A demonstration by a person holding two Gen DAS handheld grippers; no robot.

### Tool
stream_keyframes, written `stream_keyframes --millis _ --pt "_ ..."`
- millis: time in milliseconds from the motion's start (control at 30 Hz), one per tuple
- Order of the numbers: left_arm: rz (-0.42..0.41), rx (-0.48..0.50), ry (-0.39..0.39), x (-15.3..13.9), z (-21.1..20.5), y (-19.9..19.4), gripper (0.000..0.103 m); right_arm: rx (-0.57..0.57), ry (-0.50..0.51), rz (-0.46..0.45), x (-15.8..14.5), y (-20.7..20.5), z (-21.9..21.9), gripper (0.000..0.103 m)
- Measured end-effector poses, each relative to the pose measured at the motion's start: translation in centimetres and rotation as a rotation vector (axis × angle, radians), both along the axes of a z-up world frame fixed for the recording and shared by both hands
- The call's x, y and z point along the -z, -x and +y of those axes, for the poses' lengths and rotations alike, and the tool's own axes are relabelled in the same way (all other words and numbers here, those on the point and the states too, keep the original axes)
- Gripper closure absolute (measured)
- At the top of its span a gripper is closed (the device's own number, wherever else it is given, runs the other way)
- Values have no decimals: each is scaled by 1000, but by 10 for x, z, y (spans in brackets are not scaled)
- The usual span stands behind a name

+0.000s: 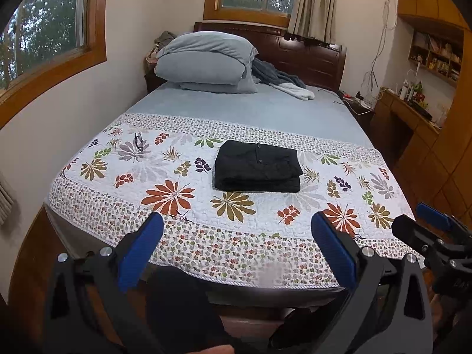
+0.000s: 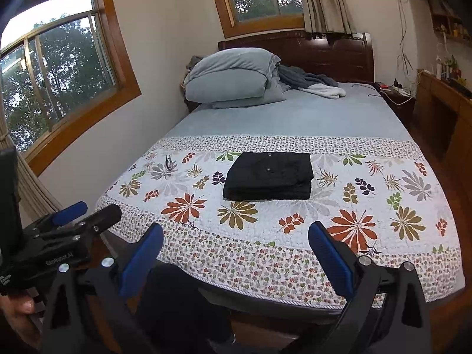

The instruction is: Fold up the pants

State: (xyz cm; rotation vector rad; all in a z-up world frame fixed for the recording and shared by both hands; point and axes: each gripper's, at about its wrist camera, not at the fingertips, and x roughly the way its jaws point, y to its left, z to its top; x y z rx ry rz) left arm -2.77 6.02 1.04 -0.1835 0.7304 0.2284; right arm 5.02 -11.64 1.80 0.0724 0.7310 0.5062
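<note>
Black pants [image 1: 258, 166] lie folded into a neat rectangular stack on the floral quilt [image 1: 165, 177] in the middle of the bed; they also show in the right wrist view [image 2: 269, 176]. My left gripper [image 1: 237, 231] is open and empty, held back above the foot edge of the bed, well short of the pants. My right gripper [image 2: 236, 240] is open and empty too, likewise near the foot edge. The right gripper shows at the right edge of the left wrist view [image 1: 436, 230], and the left gripper shows at the left of the right wrist view [image 2: 79, 218].
A pair of glasses [image 1: 139, 141] lies on the quilt at the left. Folded blue bedding [image 1: 203, 62] and a grey blanket [image 1: 280, 81] sit by the headboard. A wall with windows runs along the left; a wooden desk [image 1: 413, 124] stands at the right.
</note>
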Motion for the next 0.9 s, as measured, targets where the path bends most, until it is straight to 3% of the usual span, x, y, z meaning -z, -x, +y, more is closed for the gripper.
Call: stream_keyframes --millis 900 --pt "-12 11 -11 0 -1 -16 3 0 25 13 6 -13 7 4"
